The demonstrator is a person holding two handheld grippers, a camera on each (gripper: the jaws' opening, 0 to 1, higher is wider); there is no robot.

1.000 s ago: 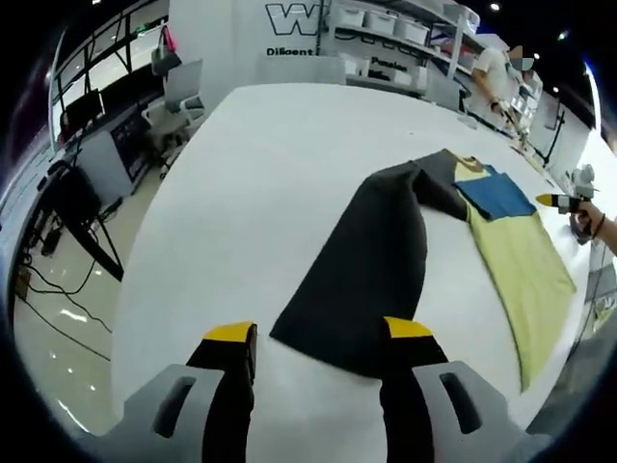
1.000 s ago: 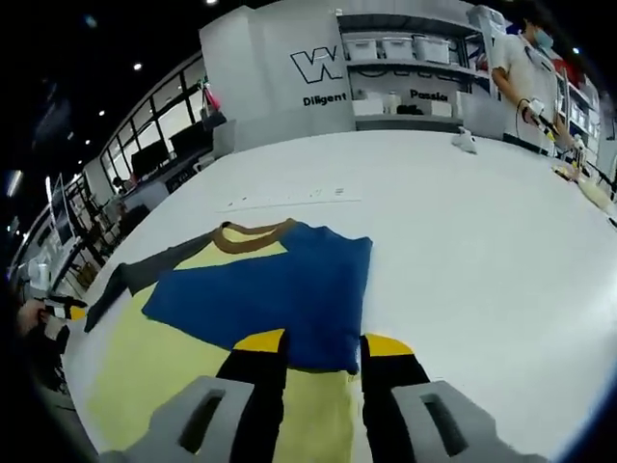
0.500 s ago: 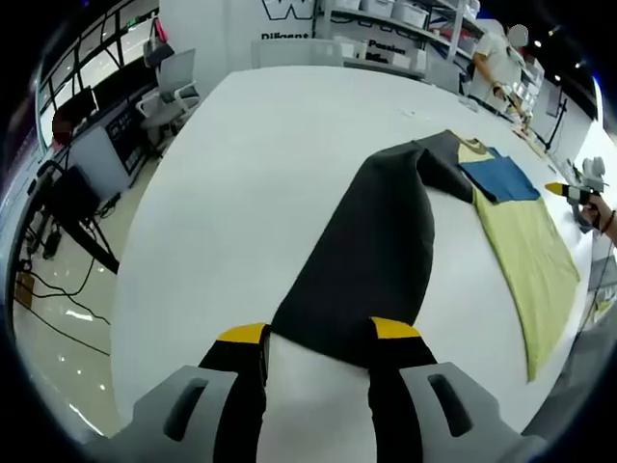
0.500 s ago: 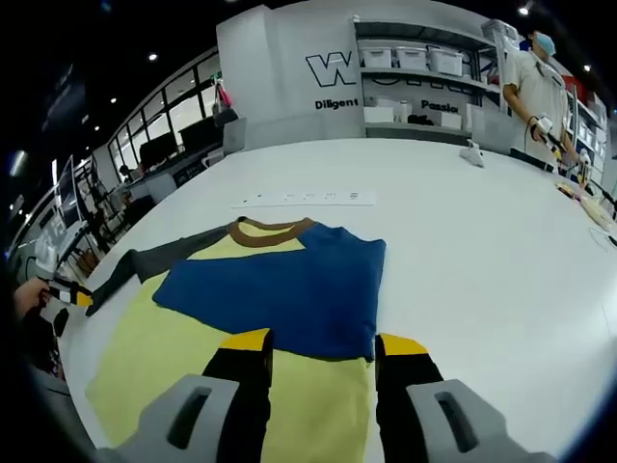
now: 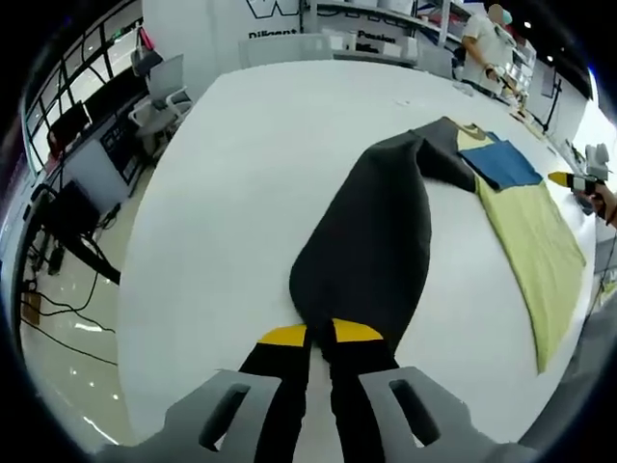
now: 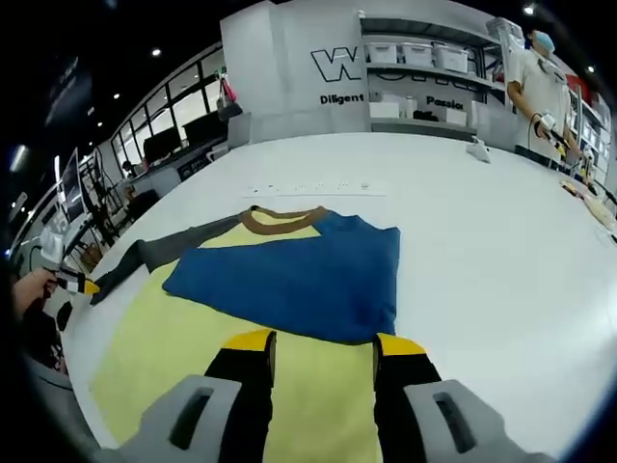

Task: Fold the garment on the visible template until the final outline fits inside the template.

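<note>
Two grippers work one garment (image 6: 241,318), a long-sleeved top lying flat on the white table (image 5: 251,164). Its yellow body spreads toward the person, with a blue panel (image 6: 299,275) already folded across the chest just below the brown collar (image 6: 282,219).

In the left gripper view, the left gripper (image 5: 320,334) has its yellow-tipped jaws drawn almost together on the cuff end of the dark grey sleeve (image 5: 371,241), which stretches straight out from the garment's shoulder. The cloth bunches to a point between the tips, so I judge the sleeve is pinched. In the right gripper view, the right gripper (image 6: 316,340) holds its jaws well apart over the yellow cloth, just below the blue panel's lower edge, gripping nothing.

The step in hand looks like the sleeve fold. Next, the cuff should be lifted and carried across onto the garment's body, laid flat without dragging the shoulder or disturbing the blue panel. The right gripper could press the body down meanwhile.

I cannot make out a template outline under the garment. A strip of small markings (image 6: 313,186) lies on the table beyond the collar. Farther off stand shelves with bins (image 6: 424,53), and a person in white (image 6: 535,82) works at the table's far edge. Nothing lies in the sleeve's path.
</note>
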